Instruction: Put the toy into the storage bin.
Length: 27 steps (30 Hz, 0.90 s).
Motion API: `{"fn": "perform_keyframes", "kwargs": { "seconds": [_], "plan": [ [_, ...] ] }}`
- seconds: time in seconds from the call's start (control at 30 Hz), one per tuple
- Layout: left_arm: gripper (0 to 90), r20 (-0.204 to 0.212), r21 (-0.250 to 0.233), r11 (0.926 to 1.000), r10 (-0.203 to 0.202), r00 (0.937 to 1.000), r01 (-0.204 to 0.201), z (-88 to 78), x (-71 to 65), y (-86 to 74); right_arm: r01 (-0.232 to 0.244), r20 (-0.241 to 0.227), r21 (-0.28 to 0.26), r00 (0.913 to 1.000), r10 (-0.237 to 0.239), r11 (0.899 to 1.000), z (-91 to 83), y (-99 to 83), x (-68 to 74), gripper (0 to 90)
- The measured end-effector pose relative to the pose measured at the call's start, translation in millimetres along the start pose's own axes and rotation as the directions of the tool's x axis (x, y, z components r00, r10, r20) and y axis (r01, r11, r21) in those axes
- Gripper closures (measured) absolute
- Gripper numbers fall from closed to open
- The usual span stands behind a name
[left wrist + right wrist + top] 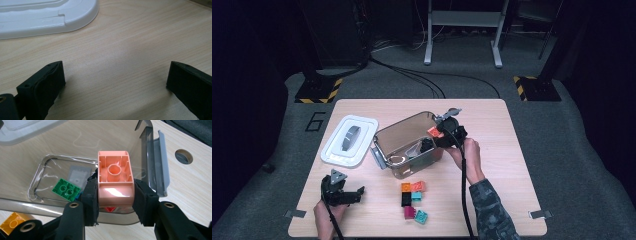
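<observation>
we hold a salmon-orange block [115, 178], clamped between the pads of our right gripper [115, 195], at the centre of the right gripper view, just over the open clear bin [384, 142] in the middle of the high view. we judge the packing partly done: a green block [66, 189] already lies on the bin floor with a bit of blue and red beside it, while a cluster of loose blocks [414, 199] waits on the table [502, 150] at lower centre, so several trips remain, then likely the white lid [348, 140] at centre left. our left gripper [343, 192] rests at lower left, jaws spread with nothing between them. the right gripper view reveals the bin's contents and the block's hollow underside; the high view alone shows the waiting pile.
</observation>
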<state>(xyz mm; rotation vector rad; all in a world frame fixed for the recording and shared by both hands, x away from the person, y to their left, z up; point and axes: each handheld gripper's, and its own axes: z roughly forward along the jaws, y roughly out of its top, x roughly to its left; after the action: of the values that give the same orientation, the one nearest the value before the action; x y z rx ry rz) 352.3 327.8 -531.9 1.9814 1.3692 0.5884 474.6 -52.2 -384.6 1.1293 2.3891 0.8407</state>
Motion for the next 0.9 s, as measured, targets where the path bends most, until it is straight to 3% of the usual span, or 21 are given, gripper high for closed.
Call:
{"fn": "perform_keyframes", "kwargs": {
  "seconds": [0.33,0.47,0.67,0.9],
  "plan": [
    [1.5,0.000,0.000,1.0000,0.000,1.0000,0.000,0.0,0.0,0.0,-0.006,-0.001,0.008,1.0000,0.006,1.000,-2.4,-3.3,1.1,53.7],
    [1.5,-0.001,0.000,1.0000,0.000,1.0000,0.000,-0.1,0.0,0.0,-0.009,0.010,-0.015,0.9999,0.009,1.000,-6.9,-3.7,2.1,45.1],
    [1.5,-0.001,0.001,1.0000,0.001,1.0000,-0.001,-0.1,0.0,0.0,-0.022,0.011,-0.068,0.9997,0.023,0.997,-19.2,-8.9,5.8,24.9],
    [1.6,-0.001,0.000,1.0000,0.001,1.0000,-0.001,-0.1,0.0,0.0,-0.018,-0.007,-0.122,0.9998,0.018,0.992,-34.3,-27.1,14.2,15.6]
  ]
}}
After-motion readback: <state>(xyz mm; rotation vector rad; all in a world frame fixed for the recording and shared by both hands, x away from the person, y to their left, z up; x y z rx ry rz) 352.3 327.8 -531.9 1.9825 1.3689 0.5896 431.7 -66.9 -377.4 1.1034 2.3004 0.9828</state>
